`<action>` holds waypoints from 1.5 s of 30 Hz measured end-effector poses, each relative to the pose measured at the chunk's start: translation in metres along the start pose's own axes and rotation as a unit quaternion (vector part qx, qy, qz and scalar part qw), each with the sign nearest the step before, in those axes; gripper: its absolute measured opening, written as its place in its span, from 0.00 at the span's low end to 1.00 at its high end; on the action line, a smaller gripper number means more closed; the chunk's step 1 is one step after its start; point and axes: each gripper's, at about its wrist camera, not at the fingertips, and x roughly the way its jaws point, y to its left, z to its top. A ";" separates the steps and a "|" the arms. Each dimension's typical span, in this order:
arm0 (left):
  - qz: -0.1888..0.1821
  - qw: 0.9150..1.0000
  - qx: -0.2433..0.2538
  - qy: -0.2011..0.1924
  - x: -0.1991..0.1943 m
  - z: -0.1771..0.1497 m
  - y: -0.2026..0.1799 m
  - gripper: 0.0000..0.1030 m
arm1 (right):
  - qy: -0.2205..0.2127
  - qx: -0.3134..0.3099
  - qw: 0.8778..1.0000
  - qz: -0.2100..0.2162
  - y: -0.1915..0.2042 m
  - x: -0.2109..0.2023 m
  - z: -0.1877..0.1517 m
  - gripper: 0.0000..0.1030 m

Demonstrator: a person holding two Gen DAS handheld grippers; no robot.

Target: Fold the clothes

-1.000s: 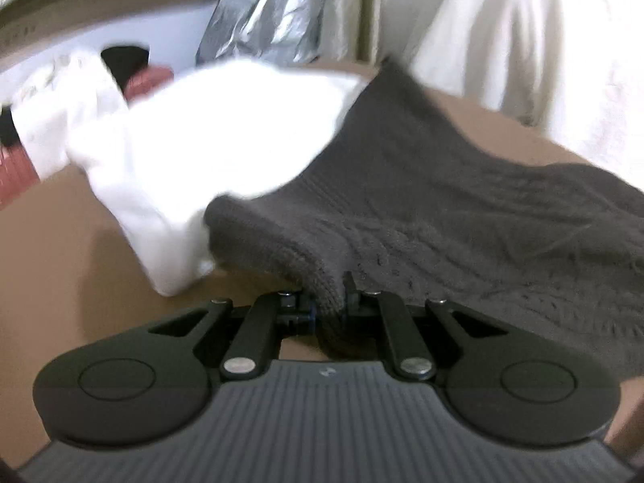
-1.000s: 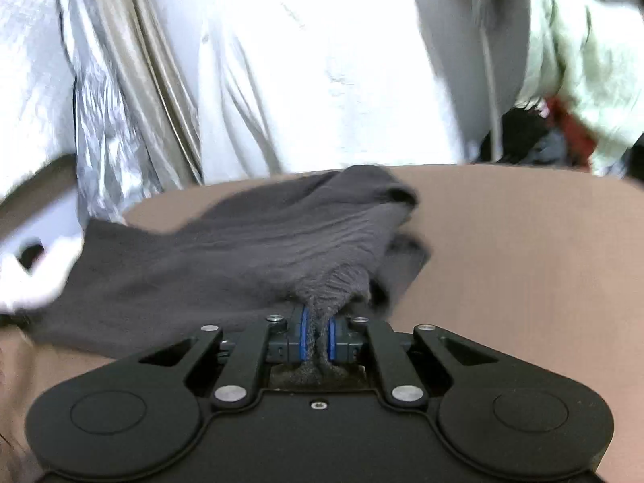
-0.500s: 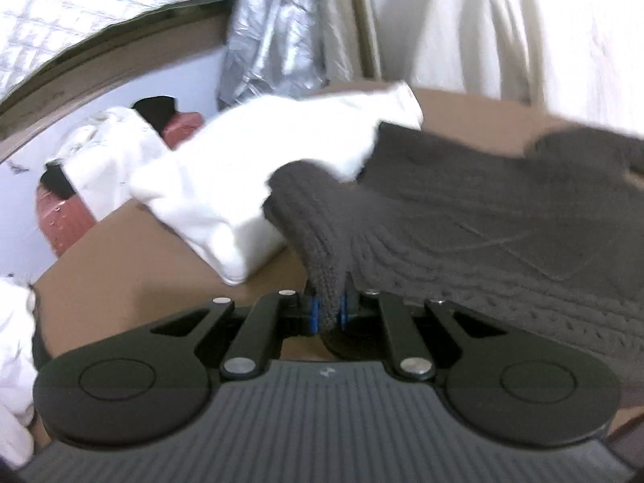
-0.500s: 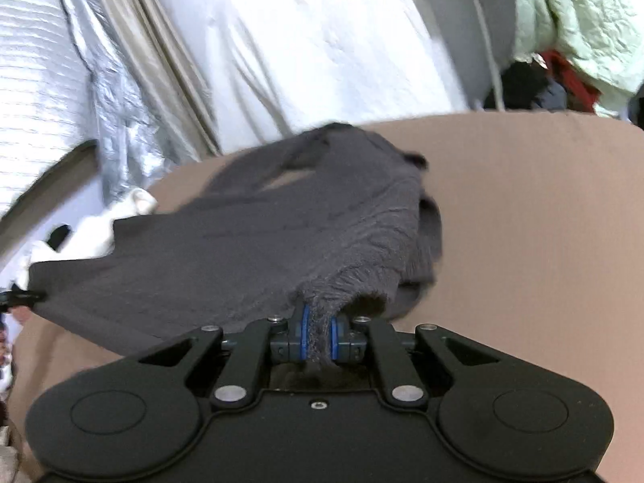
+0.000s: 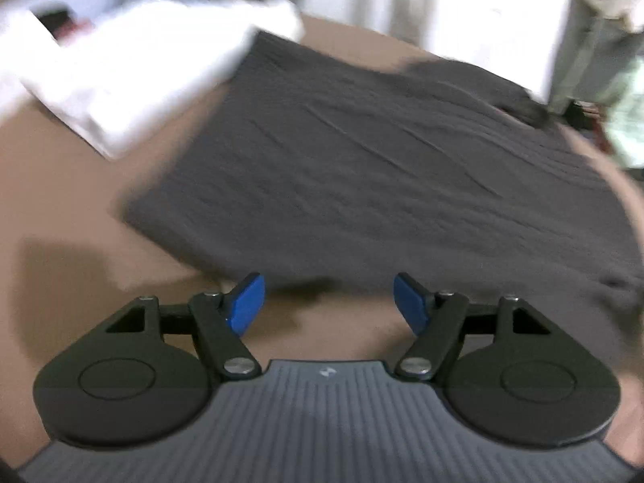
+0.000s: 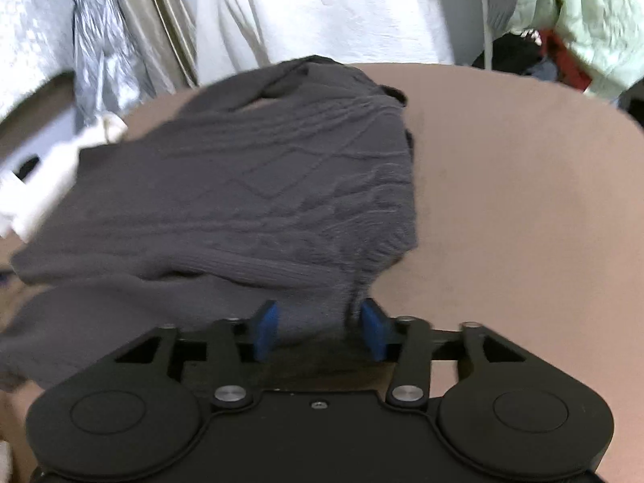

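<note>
A dark grey cable-knit sweater (image 5: 382,169) lies spread on the brown table (image 5: 72,209); it also shows in the right wrist view (image 6: 241,201). My left gripper (image 5: 329,302) is open and empty, just short of the sweater's near edge. My right gripper (image 6: 320,332) is open, its blue pads (image 6: 265,328) standing apart on either side of the sweater's near hem, which still lies between them.
Folded white clothes (image 5: 133,64) lie on the table left of the sweater, touching its far corner. White cloth (image 6: 322,12) and a silver curtain (image 6: 100,52) hang behind. A pale green garment (image 6: 583,20) is at the right. Bare brown table (image 6: 523,221) lies right of the sweater.
Both grippers were shut on the sweater's edge and have opened. The sweater has dropped and now lies flat on the table. The left gripper has drawn back from it.
</note>
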 end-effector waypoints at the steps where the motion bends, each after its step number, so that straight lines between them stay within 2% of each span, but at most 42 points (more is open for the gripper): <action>1: -0.021 1.000 0.003 0.018 0.006 -0.005 -0.002 0.74 | -0.001 0.005 1.000 0.007 0.000 0.002 -0.005 0.59; 2: -0.037 0.999 0.007 0.038 0.015 -0.010 -0.005 0.81 | 0.003 0.009 1.000 0.000 -0.004 0.008 -0.009 0.62; 3: -0.031 0.998 0.026 0.056 0.023 -0.017 -0.011 1.00 | 0.007 0.014 1.000 -0.007 -0.008 0.014 -0.012 0.69; 4: -0.015 0.996 0.052 0.073 0.031 -0.025 -0.019 1.00 | 0.010 0.023 1.000 -0.018 -0.012 0.021 -0.019 0.71; 6: 0.016 0.989 0.103 0.108 0.048 -0.041 -0.034 1.00 | -0.013 0.032 0.999 -0.010 -0.014 0.022 -0.032 0.71; 7: 0.033 0.985 0.138 0.102 0.049 -0.046 -0.044 0.91 | -0.025 0.037 0.999 -0.007 -0.015 0.023 -0.039 0.69; 8: 0.039 0.982 0.159 0.091 0.048 -0.046 -0.051 0.77 | -0.031 0.030 0.999 0.000 -0.012 0.021 -0.040 0.60; 9: 0.045 0.981 0.166 0.087 0.043 -0.043 -0.057 0.42 | -0.031 0.025 0.999 0.015 -0.011 0.019 -0.038 0.26; 10: 0.053 0.981 0.168 0.084 0.037 -0.040 -0.063 0.09 | -0.031 0.021 0.999 0.030 -0.010 0.017 -0.036 0.20; 12: 0.099 0.980 0.152 0.084 0.027 -0.023 -0.067 0.10 | -0.037 0.024 0.997 0.070 -0.009 0.007 -0.030 0.19; 13: 0.132 0.976 0.151 0.080 0.022 -0.016 -0.068 0.10 | -0.048 0.028 0.993 0.107 -0.009 -0.005 -0.028 0.19; 14: 0.169 0.971 0.154 0.075 0.017 -0.009 -0.070 0.10 | -0.041 0.014 0.991 0.128 -0.010 -0.014 -0.029 0.19; 15: 0.203 0.963 0.161 0.075 0.016 -0.002 -0.070 0.10 | -0.034 0.000 0.988 0.150 -0.010 -0.022 -0.030 0.18; 17: 0.261 0.941 0.186 0.112 0.020 0.004 -0.066 0.11 | -0.021 -0.027 0.981 0.192 -0.011 -0.038 -0.032 0.16; 18: 0.282 0.928 0.201 0.139 0.025 0.006 -0.065 0.13 | -0.009 -0.034 0.982 0.184 -0.013 -0.036 -0.036 0.18; 19: 0.283 0.922 0.212 0.157 0.024 0.009 -0.070 0.18 | 0.003 -0.040 0.984 0.176 -0.015 -0.034 -0.040 0.19; 21: 0.271 0.916 0.231 0.185 0.019 0.017 -0.084 0.18 | 0.003 -0.032 0.986 0.164 -0.025 -0.030 -0.041 0.20; 23: 0.252 0.918 0.249 0.178 0.001 0.035 -0.110 0.26 | -0.005 -0.012 0.987 0.159 -0.040 -0.032 -0.031 0.21; 24: 0.242 0.919 0.258 0.172 -0.009 0.045 -0.124 0.39 | -0.006 -0.003 0.987 0.162 -0.048 -0.033 -0.018 0.21; 25: 0.233 0.923 0.266 0.155 -0.021 0.055 -0.140 0.51 | -0.007 0.005 0.986 0.165 -0.056 -0.035 -0.005 0.21; 26: 0.223 0.926 0.272 0.134 -0.034 0.064 -0.156 0.54 | -0.008 0.013 0.986 0.168 -0.064 -0.036 0.008 0.21; 29: 0.189 0.933 0.296 0.080 -0.050 0.085 -0.201 0.56 | -0.012 -0.013 0.986 0.166 -0.068 -0.051 0.056 0.23; 30: 0.177 0.934 0.305 0.062 -0.051 0.090 -0.216 0.56 | -0.010 -0.026 0.987 0.160 -0.065 -0.053 0.075 0.29; 32: 0.151 0.933 0.326 0.028 -0.050 0.096 -0.245 0.58 | 0.001 -0.051 0.988 0.145 -0.059 -0.055 0.111 0.30; 34: 0.117 0.931 0.345 -0.003 -0.033 0.095 -0.273 0.65 | 0.017 -0.073 0.989 0.127 -0.052 -0.054 0.143 0.30; 37: 0.063 0.938 0.341 -0.008 0.011 0.083 -0.312 0.66 | 0.054 -0.088 0.987 0.125 -0.042 -0.052 0.185 0.30; 40: 0.038 0.951 0.305 0.033 0.056 0.063 -0.345 0.66 | 0.106 -0.085 0.978 0.156 -0.040 -0.046 0.209 0.30; 42: 0.021 0.958 0.281 0.059 0.080 0.048 -0.367 0.66 | 0.132 -0.143 0.971 0.142 -0.029 -0.037 0.211 0.30; 43: 0.013 0.958 0.276 0.070 0.093 0.041 -0.378 0.66 | 0.145 -0.172 0.965 0.135 -0.023 -0.033 0.212 0.30; 44: 0.009 0.957 0.279 0.075 0.106 0.035 -0.389 0.66 | 0.150 -0.197 0.963 0.109 -0.021 -0.029 0.209 0.30; 45: 0.015 0.954 0.290 0.079 0.122 0.032 -0.399 0.66 | 0.154 -0.210 0.962 0.087 -0.021 -0.023 0.206 0.30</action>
